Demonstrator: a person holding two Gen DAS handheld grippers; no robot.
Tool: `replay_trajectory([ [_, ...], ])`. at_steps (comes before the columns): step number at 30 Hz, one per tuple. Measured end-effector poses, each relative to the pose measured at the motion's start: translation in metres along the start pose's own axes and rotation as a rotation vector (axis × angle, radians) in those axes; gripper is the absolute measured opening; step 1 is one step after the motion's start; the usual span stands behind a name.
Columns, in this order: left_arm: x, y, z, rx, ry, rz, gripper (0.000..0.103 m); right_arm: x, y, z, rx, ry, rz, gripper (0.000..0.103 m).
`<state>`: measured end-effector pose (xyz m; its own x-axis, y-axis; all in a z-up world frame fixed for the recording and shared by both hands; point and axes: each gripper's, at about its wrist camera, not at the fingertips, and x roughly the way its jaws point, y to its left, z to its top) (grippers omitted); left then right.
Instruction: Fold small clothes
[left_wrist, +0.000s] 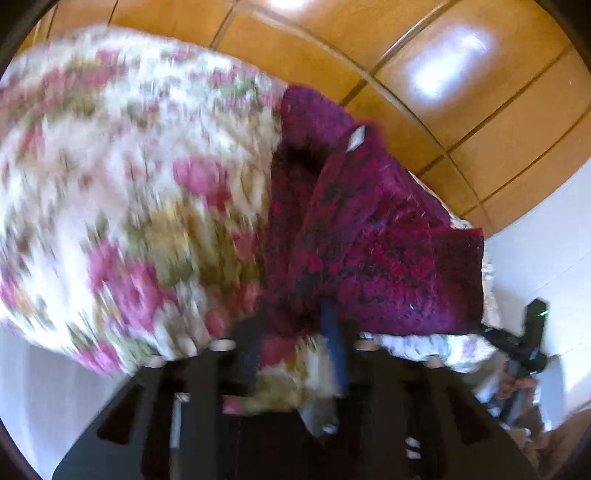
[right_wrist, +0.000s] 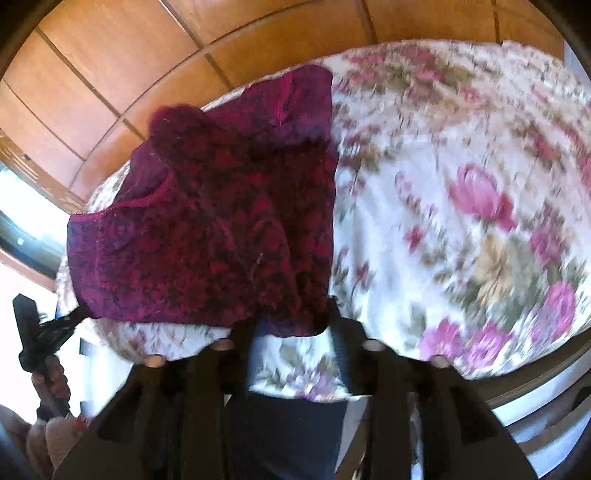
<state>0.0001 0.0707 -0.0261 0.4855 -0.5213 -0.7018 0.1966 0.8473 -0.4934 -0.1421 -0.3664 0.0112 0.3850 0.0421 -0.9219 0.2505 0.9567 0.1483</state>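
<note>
touching right claw (right_wrist: 291, 325), maroon garment (right_wrist: 207, 236) (rumpled)

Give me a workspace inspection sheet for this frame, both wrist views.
Surface: floral bedspread, blurred by motion.
Job's things: dark red knit garment lying crumpled on the bedspread near its edge; white label showing.
Clutter: nothing seen.
Grippers: left claw and right claw both open, each at the garment's near hem; whether they touch it, cannot tell.
Cables: nothing seen.
Surroundings: wooden panelled wall behind the bed; bright window at the side.
</note>
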Motion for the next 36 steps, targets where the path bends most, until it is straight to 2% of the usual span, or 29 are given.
replay_trajectory([
  [1,-0.004,-0.004,0.006,0.030,-0.035,0.038,0.057,-0.005,0.004,0.008,-0.014,-0.046,-0.009,0.058],
  [2,-0.007,-0.007,0.010,0.049,-0.058,0.054,0.061,-0.008,0.009,0.014,-0.033,-0.078,-0.022,0.059],
  [6,-0.002,-0.024,0.037,0.141,-0.102,0.081,0.061,-0.004,0.033,0.039,-0.131,-0.151,-0.073,0.062],
  [7,0.001,-0.028,0.042,0.167,-0.103,0.080,0.062,0.000,0.041,0.045,-0.162,-0.159,-0.078,0.062],
  [8,0.006,-0.032,0.045,0.191,-0.093,0.072,0.069,0.006,0.048,0.051,-0.188,-0.162,-0.076,0.062],
  [11,0.028,-0.042,0.059,0.255,-0.079,0.111,0.069,0.027,0.068,0.066,-0.258,-0.157,-0.097,0.062],
  [12,0.035,-0.046,0.063,0.282,-0.069,0.100,0.069,0.034,0.073,0.070,-0.278,-0.149,-0.102,0.062],
  [14,0.044,-0.048,0.066,0.296,-0.066,0.100,0.069,0.051,0.078,0.077,-0.310,-0.121,-0.118,0.055],
  [15,0.050,-0.049,0.067,0.306,-0.055,0.085,0.054,0.060,0.080,0.079,-0.328,-0.096,-0.143,0.049],
  [16,0.055,-0.049,0.069,0.313,-0.044,0.078,0.043,0.066,0.078,0.077,-0.341,-0.080,-0.155,0.034],
  [17,0.059,-0.047,0.069,0.317,-0.028,0.091,0.028,0.068,0.077,0.076,-0.348,-0.069,-0.159,0.028],
  [19,0.061,-0.046,0.066,0.314,-0.029,0.097,0.017,0.060,0.075,0.070,-0.350,-0.071,-0.137,0.019],
  [22,0.051,-0.040,0.062,0.283,-0.062,0.069,0.013,0.041,0.074,0.065,-0.348,-0.089,-0.123,0.017],
  [28,0.008,-0.053,0.062,0.285,-0.166,0.016,0.012,-0.005,0.073,0.071,-0.278,-0.154,-0.018,0.016],
  [32,0.000,-0.060,0.078,0.288,-0.208,-0.003,0.012,-0.010,0.070,0.093,-0.212,-0.182,0.021,0.016],
  [36,0.005,-0.067,0.103,0.302,-0.241,0.015,0.012,-0.002,0.068,0.114,-0.186,-0.204,0.011,0.016],
])
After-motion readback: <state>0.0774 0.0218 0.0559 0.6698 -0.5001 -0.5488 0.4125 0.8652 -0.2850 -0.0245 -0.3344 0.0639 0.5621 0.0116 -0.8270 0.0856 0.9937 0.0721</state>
